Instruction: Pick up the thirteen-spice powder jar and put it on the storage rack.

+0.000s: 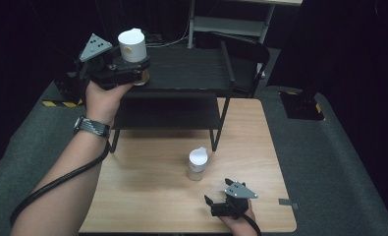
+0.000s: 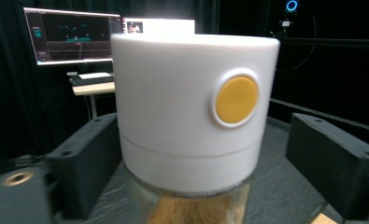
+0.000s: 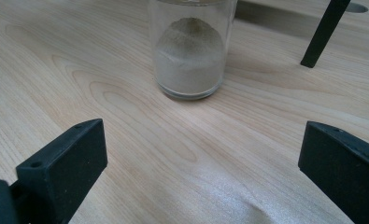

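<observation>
the left gripper is up at the black shelf. its jaws have let go and stand just off the white-capped jar that sits between them on the shelf top. below the shelf, the right gripper is wide open on the table, near a second jar.

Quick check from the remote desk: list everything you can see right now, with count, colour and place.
Jar on shelf: one, white lid with a yellow dot, brown contents; on the rack's top shelf, between the left gripper's jaws, a gap showing at each side.
Jar on table: one, white lid, clear glass, pale powder; mid-table.
Rack: one, black, two shelves; at the table's far side.
Table: one, light wood.
Monitor: one, lit; background.
Left gripper: black, at the top shelf, open.
Right gripper: black, near edge of the table, open, empty.
</observation>
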The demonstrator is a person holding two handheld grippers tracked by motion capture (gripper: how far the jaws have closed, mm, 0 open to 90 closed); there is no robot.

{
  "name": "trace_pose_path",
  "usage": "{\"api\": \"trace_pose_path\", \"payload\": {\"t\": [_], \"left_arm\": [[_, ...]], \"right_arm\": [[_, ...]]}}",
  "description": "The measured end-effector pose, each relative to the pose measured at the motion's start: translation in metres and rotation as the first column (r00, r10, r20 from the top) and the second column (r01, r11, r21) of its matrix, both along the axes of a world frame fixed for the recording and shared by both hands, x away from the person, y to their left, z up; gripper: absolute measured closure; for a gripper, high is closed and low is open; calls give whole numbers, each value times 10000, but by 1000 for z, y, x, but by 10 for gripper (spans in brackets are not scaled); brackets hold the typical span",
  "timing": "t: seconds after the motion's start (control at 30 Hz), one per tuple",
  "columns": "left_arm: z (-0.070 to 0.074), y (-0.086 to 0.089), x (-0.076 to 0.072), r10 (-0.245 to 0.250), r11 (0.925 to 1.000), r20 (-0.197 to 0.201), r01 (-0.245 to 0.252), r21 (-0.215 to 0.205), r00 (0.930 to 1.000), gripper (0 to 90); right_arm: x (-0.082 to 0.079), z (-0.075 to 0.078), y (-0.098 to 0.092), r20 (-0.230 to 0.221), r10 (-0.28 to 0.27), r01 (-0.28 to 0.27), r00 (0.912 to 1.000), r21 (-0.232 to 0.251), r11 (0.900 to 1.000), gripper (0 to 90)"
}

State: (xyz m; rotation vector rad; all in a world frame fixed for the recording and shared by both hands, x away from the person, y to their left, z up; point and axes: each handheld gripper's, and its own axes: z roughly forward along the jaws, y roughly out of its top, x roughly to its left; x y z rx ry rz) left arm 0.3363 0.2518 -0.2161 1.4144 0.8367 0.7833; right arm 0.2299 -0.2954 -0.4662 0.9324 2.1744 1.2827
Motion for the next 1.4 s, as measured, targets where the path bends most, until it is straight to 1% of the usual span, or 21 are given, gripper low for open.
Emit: {"api": "trace_pose_path", "payload": {"t": [0.07,0.17,0.2,0.23,0.27,0.37,0.4,0.57,0.6,0.67,0.77,0.87,0.9,0.93,0.97,1.13,1.17,1.2,1.27,1.33,1.4], "left_arm": [[0,2,-4,9,9999,-72,-11,-152,10000,41],[1,4,-5,-21,9999,-194,19,-99,9998,4],[2,6,-7,-22,10000,-319,22,-6,9995,4],[2,6,-7,-22,10000,-319,22,-6,9995,4],[1,6,-11,106,9999,-240,-104,82,9997,4],[0,8,-14,104,9999,-194,-102,120,9998,4],[-3,9,-18,103,9998,-108,-101,162,9999,4],[-8,11,-24,159,9994,-81,-156,297,9998,4],[-10,12,-28,201,9991,-75,-198,374,9998,3],[-13,13,-31,252,9989,-37,-251,394,9997,3],[-17,15,-35,196,9990,-49,-194,403,9998,4],[-20,16,-38,196,9985,-42,-193,510,9998,3],[-21,16,-40,202,9984,-88,-197,535,9998,3],[-23,17,-45,242,9982,-129,-234,552,9996,3],[-23,17,-45,242,9982,-129,-234,552,9996,3],[-30,18,-54,122,9980,-82,-117,614,9999,3],[-31,18,-56,97,9979,-54,-94,644,9999,4],[-33,18,-60,53,9973,11,-54,735,10000,3],[-34,18,-63,41,9972,29,-43,741,10000,4],[-37,19,-69,-75,9972,50,71,741,10000,3],[-39,19,-73,-59,9962,58,54,869,10000,3]], "right_arm": [[0,0,0,-9,-4,4,10000,-3,10000,7],[0,0,0,1,-25,25,10000,-3,10000,7],[0,0,1,2,-32,32,10000,-14,10000,7],[0,0,1,2,-32,32,10000,-14,10000,7],[0,0,1,-7,-45,45,10000,-46,10000,7],[0,0,1,-16,-40,40,10000,-40,10000,8],[0,0,1,-18,-37,37,10000,-39,10000,8],[1,1,1,-19,-25,25,10000,-55,10000,8],[1,1,1,-42,-25,25,10000,-53,10000,8],[1,1,1,-56,-31,30,10000,-50,10000,9],[1,1,1,-53,-13,12,10000,-72,10000,9],[1,1,2,-53,-16,16,10000,-74,10000,9],[1,1,1,-45,-10,10,10000,-83,10000,9],[1,1,2,-42,0,-1,10000,-93,10000,9],[1,1,2,-42,0,-1,10000,-93,10000,9],[0,1,2,-5,19,-19,10000,-117,9999,3],[0,1,1,-19,-9,9,10000,-85,10000,1],[0,1,1,-41,-57,57,10000,-21,10000,0],[1,1,1,-61,-89,89,9999,6,10000,0],[1,1,1,-88,-129,129,9999,17,9999,0],[0,1,2,-71,-172,172,9998,-23,9998,0]]}}
